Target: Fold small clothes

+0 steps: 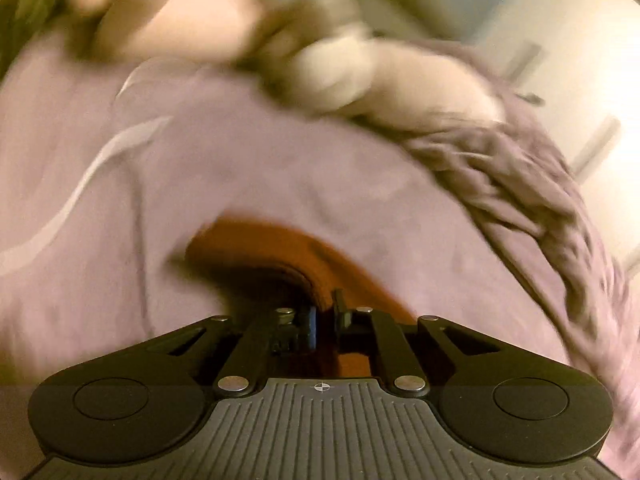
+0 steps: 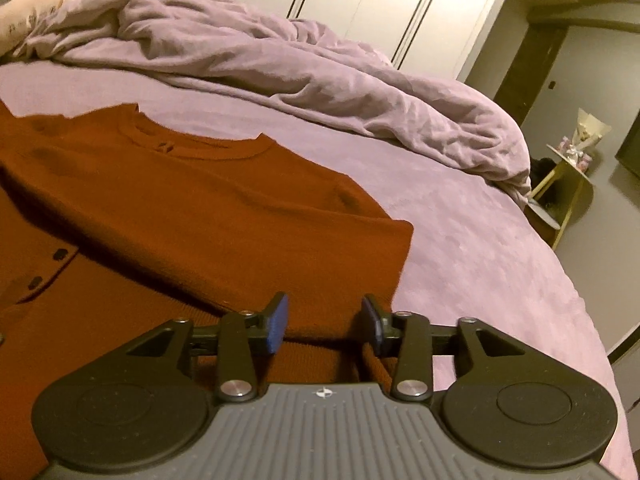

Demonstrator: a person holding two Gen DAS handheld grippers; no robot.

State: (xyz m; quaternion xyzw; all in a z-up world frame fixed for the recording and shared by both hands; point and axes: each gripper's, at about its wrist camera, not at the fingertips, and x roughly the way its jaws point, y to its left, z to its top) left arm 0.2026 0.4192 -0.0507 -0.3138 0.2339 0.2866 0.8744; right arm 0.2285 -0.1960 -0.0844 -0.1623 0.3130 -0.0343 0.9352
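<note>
My left gripper (image 1: 324, 320), jaws pinched narrow on a rust fold of the cardigan (image 2: 192, 208) (frame blurred). Garment lies flat on the bed (image 2: 460, 240), collar away. My right gripper (image 2: 325, 326) gapes wide over its near edge.

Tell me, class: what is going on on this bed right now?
A person is folding a rust-orange buttoned sweater on a bed covered by a lilac sheet. The left hand-held gripper is shut on a piece of the sweater, in a motion-blurred view. The right hand-held gripper is open, its fingers straddling the sweater's near edge without pinching it. One sleeve already lies folded across the body. A crumpled lilac duvet is bunched up beyond.
</note>
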